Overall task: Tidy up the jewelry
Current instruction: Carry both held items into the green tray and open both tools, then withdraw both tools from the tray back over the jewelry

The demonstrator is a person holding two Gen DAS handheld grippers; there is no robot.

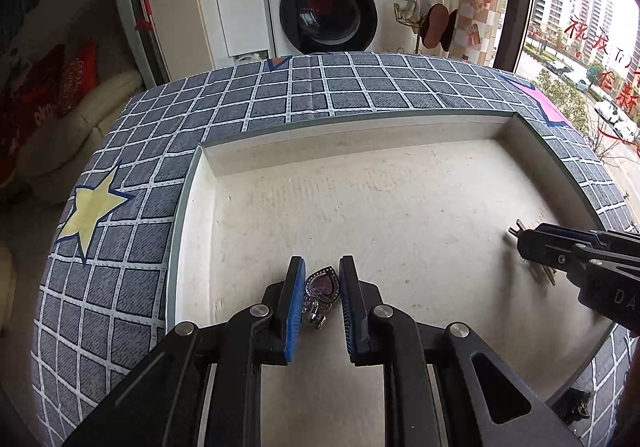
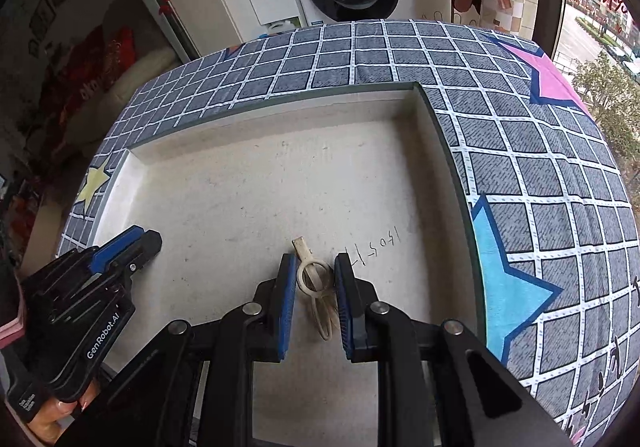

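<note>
Heart brooch [image 1: 322, 287] between left tongs [image 1: 320, 267] (gripped)

Tablecloth [image 1: 328, 87] grey-blue, white grid, with yellow, pink and light-blue stars. Tray [image 1: 360, 135] off-white. Heart pendant [image 1: 322, 285] silver with purple stone; hair clip [image 2: 312, 267] cream.

The lower end of the heart pendant [image 1: 320, 295] is blurred, its clasp too small to make out. In the left view the right gripper [image 1: 520, 243] covers most of the pale hair clip [image 1: 516, 227], and its body runs off the right edge. Writing inside the tray [image 2: 440, 151], beside the clip, is illegible
</note>
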